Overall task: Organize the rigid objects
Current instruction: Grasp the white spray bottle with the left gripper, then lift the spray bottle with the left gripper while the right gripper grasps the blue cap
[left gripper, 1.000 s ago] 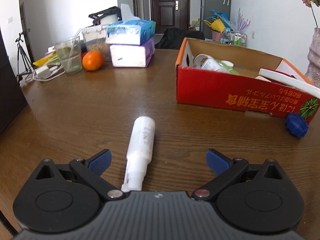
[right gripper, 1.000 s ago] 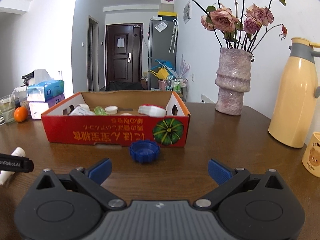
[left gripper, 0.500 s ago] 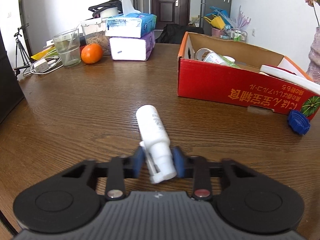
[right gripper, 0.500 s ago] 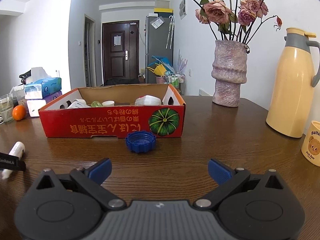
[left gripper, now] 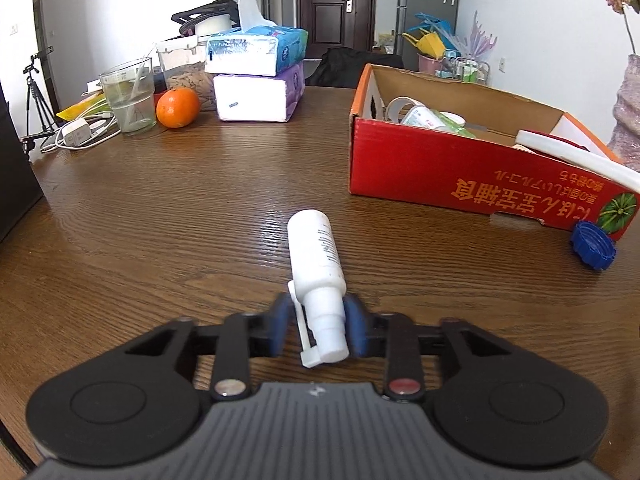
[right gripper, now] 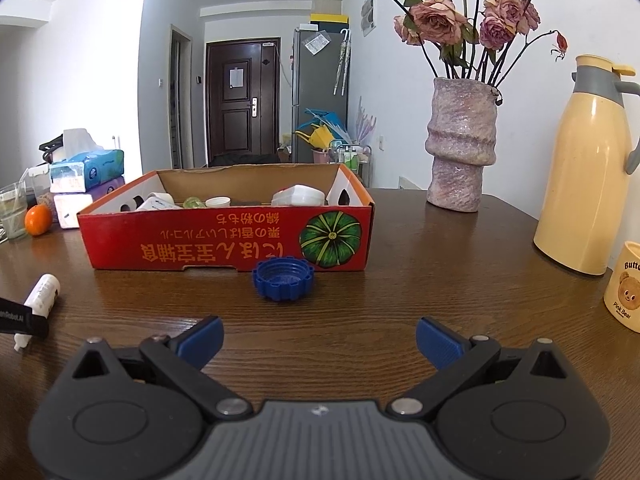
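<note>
Left wrist view
Left gripper (left gripper: pixel 320 330): jaws pinched on the neck of the white spray bottle (left gripper: pixel 316 258), blue pads touching it on both sides.
Spray bottle: nozzle end toward the camera, base pointing away over the wooden table (left gripper: pixel 180 216); whether the base touches the wood cannot be told.
Red cardboard box (left gripper: pixel 460 174): ahead and to the right, open-topped, with white containers inside.
Blue cap (left gripper: pixel 593 251): on the table just beside the box's near right corner.
Background, far left: orange (left gripper: pixel 177 107), clear cup (left gripper: pixel 129 101), two stacked tissue packs (left gripper: pixel 258 74).

Right wrist view
Right gripper (right gripper: pixel 319 342): jaws spread wide, nothing between them, low over the table.
Blue cap (right gripper: pixel 283 279): straight ahead, lying open side up, just in front of the red box (right gripper: pixel 224 242).
Spray bottle (right gripper: pixel 40 294): at the far left edge, crossed by the left gripper's black finger.
Right side: vase of dried roses (right gripper: pixel 460 152), yellow thermos jug (right gripper: pixel 588 184), bear-print cup (right gripper: pixel 624 292).
</note>
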The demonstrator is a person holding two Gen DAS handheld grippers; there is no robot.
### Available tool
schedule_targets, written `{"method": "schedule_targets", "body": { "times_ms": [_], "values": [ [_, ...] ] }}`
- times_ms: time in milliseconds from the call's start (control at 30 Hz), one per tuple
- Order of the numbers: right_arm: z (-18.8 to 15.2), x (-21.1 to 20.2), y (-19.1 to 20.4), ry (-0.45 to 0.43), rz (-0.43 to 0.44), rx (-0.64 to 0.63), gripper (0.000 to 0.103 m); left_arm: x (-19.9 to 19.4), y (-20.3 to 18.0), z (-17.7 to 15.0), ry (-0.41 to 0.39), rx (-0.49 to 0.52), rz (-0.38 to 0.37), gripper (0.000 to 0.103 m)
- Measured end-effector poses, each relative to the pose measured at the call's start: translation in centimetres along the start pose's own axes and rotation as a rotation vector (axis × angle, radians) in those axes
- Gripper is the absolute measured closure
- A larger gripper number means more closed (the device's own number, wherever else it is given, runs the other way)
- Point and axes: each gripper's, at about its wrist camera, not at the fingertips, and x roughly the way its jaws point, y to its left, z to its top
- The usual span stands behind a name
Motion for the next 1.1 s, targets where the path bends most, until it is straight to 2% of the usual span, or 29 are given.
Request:
{"method": "schedule_targets", "body": {
  "times_ms": [33, 67, 367, 400, 467, 500, 533, 767, 1100],
  "values": [
    [0.0, 0.0, 0.0, 0.001, 0.000, -0.001, 0.000, 0.1, 0.0, 0.1, 0.001, -0.003, 0.008, 0.048],
    [0.0, 0.1, 0.1, 0.002, 0.000, -0.002, 0.000, 0.3, -0.1, 0.2, 0.003, -0.004, 0.015, 0.046],
    [-0.1, 0.2, 0.3, 0.008, -0.002, -0.014, 0.000, 1.4, -0.5, 1.1, -0.003, -0.004, 0.045, 0.042],
    [-0.1, 0.2, 0.3, 0.009, -0.003, -0.015, 0.000, 1.5, -0.5, 1.1, -0.003, -0.005, 0.043, 0.043],
    [-0.1, 0.3, 0.3, 0.011, -0.003, -0.018, 0.000, 1.4, -0.4, 1.2, -0.004, -0.007, 0.023, 0.054],
    [-0.1, 0.3, 0.3, 0.012, -0.004, -0.019, 0.000, 1.4, -0.4, 1.2, -0.006, -0.004, 0.018, 0.066],
    [-0.1, 0.3, 0.3, 0.012, -0.004, -0.020, 0.000, 1.3, -0.5, 1.2, -0.008, 0.001, 0.021, 0.070],
    [-0.2, 0.3, 0.3, 0.013, -0.003, -0.019, 0.000, 0.8, -0.4, 1.3, -0.024, -0.005, 0.006, 0.074],
    [0.2, 1.4, 0.2, 0.028, 0.032, 0.000, 0.000, -0.5, -0.5, 1.6, -0.053, -0.010, -0.044, 0.074]
  ]
}}
